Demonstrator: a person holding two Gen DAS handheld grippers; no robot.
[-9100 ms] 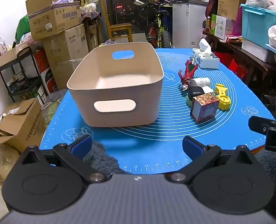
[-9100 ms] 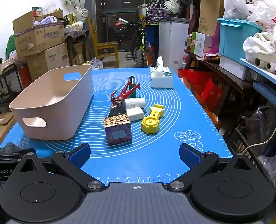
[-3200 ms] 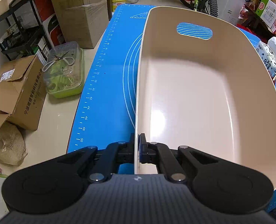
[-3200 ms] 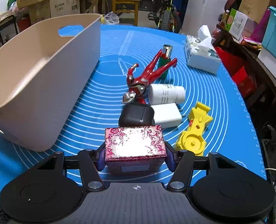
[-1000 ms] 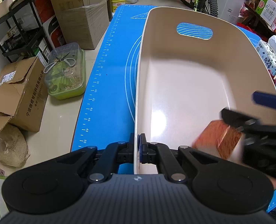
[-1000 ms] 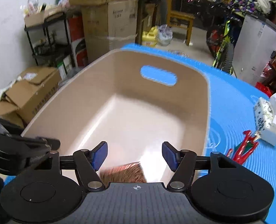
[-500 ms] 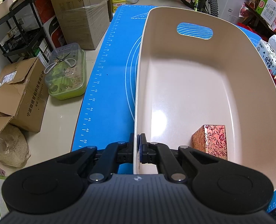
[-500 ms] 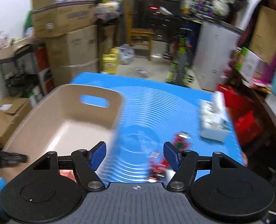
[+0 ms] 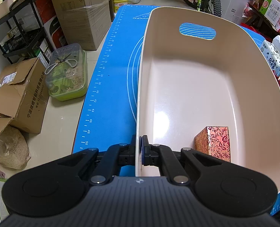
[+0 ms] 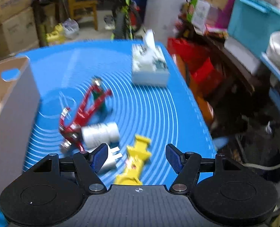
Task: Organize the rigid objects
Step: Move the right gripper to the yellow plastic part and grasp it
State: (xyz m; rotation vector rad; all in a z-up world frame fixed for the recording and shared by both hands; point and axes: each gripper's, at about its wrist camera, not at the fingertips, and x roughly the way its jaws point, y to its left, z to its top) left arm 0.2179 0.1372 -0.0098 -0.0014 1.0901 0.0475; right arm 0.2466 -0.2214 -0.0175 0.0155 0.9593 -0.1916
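My left gripper (image 9: 141, 152) is shut on the near rim of the beige bin (image 9: 243, 60), which stands on the blue mat (image 9: 111, 71). A red floral box (image 9: 213, 142) lies inside the bin at its near right. My right gripper (image 10: 138, 157) is open and empty above the mat (image 10: 158, 109). Under it lie a yellow plastic piece (image 10: 137, 159), a white charger (image 10: 111, 160), a white bottle (image 10: 100, 131) and a red figure (image 10: 85, 109). The bin's corner (image 10: 9, 102) shows at the left. The right wrist view is blurred.
A white tissue box (image 10: 149, 68) stands at the far side of the mat. Cardboard boxes (image 9: 17, 98) and a green lidded tub (image 9: 68, 73) sit on the floor left of the table. Shelves with a teal crate (image 10: 257, 22) stand to the right.
My right gripper let go of the floral box in the bin, left the bin and swung right over the loose items on the mat. My left gripper has stayed on the rim.
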